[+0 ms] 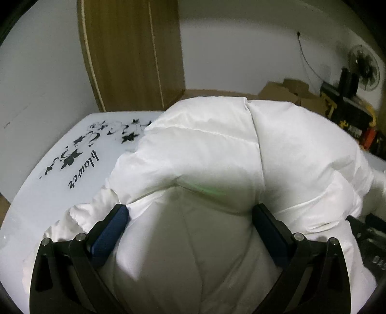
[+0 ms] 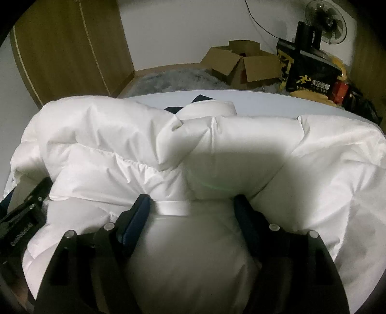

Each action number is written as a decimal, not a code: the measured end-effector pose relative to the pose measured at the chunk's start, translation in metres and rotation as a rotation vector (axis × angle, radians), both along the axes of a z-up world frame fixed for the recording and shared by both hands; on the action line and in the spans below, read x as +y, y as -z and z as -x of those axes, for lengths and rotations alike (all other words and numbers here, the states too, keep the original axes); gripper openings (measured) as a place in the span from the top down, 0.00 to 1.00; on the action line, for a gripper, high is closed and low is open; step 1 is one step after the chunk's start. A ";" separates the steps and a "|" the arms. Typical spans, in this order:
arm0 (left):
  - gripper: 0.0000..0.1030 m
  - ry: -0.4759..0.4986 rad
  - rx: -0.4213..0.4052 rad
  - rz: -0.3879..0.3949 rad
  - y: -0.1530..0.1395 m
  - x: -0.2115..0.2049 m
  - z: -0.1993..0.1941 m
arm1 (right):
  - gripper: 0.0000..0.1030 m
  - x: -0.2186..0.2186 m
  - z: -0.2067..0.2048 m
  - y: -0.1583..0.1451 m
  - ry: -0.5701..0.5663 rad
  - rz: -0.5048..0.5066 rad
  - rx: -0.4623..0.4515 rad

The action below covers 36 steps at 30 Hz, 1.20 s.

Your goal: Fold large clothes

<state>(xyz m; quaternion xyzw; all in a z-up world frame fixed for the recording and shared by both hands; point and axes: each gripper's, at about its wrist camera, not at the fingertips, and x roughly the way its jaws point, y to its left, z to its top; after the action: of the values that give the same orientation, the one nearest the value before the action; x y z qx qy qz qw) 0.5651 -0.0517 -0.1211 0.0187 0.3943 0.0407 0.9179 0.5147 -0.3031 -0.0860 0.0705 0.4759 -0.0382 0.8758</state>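
A puffy white quilted jacket [image 1: 217,149] lies bunched on a white table [image 1: 48,174]. My left gripper [image 1: 190,212] has its blue-padded fingers [image 1: 111,231] pressed on either side of a thick fold of the jacket. In the right wrist view the jacket [image 2: 241,145] fills the middle, and my right gripper [image 2: 193,205] is clamped on another thick fold, with a white ribbon loop [image 2: 172,207] between the fingers. The left gripper's body [image 2: 21,217] shows at the left edge there. A dark garment [image 2: 193,101] peeks from behind the jacket.
The table carries a black flower print [image 1: 72,159]. A wooden wardrobe [image 1: 130,53] stands behind. Open cardboard boxes [image 2: 241,62], a black and yellow box [image 2: 311,74] and a fan [image 2: 325,21] sit on the floor at the back right.
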 end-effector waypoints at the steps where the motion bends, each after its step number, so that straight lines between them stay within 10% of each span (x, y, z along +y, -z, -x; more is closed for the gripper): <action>1: 0.00 0.007 0.020 0.003 -0.001 0.002 0.000 | 0.28 0.000 0.002 -0.006 -0.033 0.006 0.036; 8: 0.00 -0.055 -0.109 0.016 -0.067 0.036 0.008 | 0.10 -0.080 0.036 -0.079 0.100 0.077 -0.064; 14: 0.00 -0.091 -0.003 -0.082 -0.024 0.053 -0.015 | 0.12 -0.137 0.025 -0.014 0.175 0.027 0.088; 17: 0.00 -0.079 0.079 0.071 0.005 0.071 -0.021 | 0.06 -0.134 0.026 -0.001 0.160 0.033 0.049; 36: 0.00 -0.119 0.142 0.109 0.018 0.074 -0.031 | 0.01 -0.129 0.005 0.017 0.160 0.091 0.096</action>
<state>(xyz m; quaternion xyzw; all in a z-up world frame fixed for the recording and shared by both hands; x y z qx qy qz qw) 0.5958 0.0223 -0.1393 -0.0520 0.4605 0.0722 0.8832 0.5098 -0.4323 -0.1033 0.0663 0.5077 -0.1329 0.8486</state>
